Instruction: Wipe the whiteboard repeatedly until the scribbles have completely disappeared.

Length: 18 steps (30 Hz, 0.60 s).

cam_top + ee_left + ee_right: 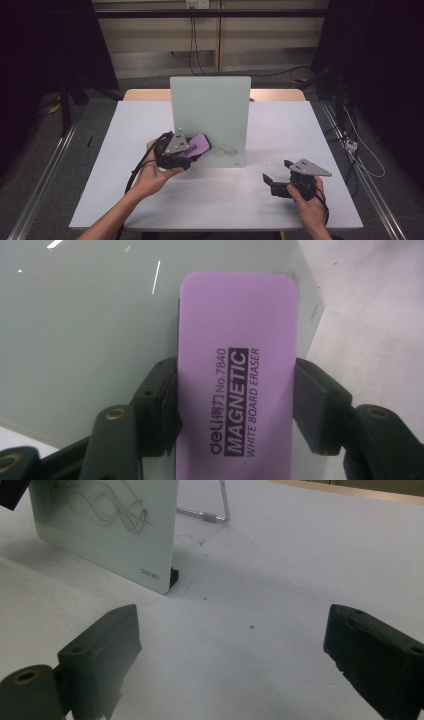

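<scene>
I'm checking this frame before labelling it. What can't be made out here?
- Whether the purple whiteboard eraser touches the whiteboard: the eraser's own body covers its felt face in the left gripper view.
- Scribbles on the board: cut off by the top edge in the right gripper view, faint and small in the high view.
- Eraser's lower end: cut off by the bottom edge, left gripper view.

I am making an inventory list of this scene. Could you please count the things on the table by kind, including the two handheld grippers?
Whiteboard: 1
Purple eraser: 1, clamped in the left gripper
Grippers: 2, the left gripper and the right gripper, whose jaws are open
Total: 4
</scene>
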Each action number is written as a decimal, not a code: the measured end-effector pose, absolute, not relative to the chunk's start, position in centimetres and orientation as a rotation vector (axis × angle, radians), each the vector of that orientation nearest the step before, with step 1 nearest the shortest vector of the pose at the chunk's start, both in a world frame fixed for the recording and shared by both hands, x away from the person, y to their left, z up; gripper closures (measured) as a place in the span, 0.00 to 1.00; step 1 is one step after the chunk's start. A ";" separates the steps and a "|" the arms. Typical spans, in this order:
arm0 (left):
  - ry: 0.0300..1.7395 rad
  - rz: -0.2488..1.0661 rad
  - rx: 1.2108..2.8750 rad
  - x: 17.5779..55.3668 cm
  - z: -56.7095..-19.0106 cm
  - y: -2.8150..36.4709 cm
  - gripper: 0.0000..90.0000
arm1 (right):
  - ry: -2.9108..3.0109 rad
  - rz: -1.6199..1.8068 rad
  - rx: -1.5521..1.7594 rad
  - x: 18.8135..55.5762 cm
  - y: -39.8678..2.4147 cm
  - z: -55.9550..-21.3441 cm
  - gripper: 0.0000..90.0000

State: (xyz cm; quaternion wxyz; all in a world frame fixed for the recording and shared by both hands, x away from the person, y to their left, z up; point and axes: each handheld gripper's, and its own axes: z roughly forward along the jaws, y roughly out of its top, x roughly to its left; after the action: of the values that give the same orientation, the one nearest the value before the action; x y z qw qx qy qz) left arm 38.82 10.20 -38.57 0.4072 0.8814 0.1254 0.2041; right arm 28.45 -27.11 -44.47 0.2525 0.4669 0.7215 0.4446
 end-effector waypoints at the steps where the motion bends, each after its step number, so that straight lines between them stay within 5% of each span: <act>1: 0.311 0.509 2.226 38.8 -38.7 10.1 0.45 | 1.962 1.209 1.270 28.5 -27.1 -44.5 0.09; 18: 0.283 0.462 2.283 38.4 -40.6 9.2 0.45 | 1.965 1.210 1.266 28.4 -27.1 -44.5 0.09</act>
State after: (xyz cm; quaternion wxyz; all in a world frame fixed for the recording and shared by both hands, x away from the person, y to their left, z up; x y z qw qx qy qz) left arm 38.36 9.18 -40.62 0.3874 0.8970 0.1112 0.1817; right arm 28.43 -27.12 -44.47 0.2521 0.4655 0.7224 0.4448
